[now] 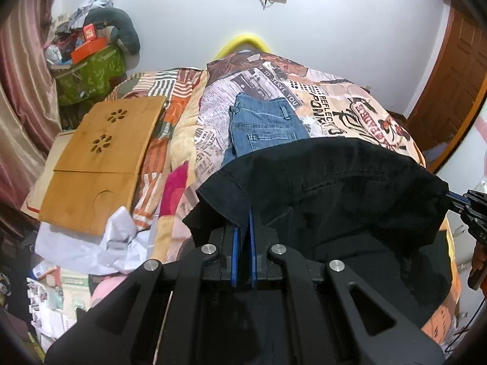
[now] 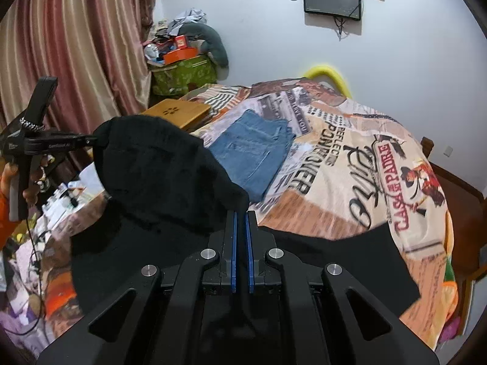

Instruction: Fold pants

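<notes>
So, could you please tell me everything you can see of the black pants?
The black pants are dark, matte woven cloth with a stitched hem or band edge. Both grippers pinch one raised edge: the left gripper at one corner, the right gripper at the other. The cloth sags between them; the rest drapes onto the printed bedspread, in front of folded blue jeans.

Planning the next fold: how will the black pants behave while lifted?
Probably floppy: the black pants sag between the left hand-held gripper and right hand-held gripper. Likely light, since pinched edges alone carry them.
</notes>
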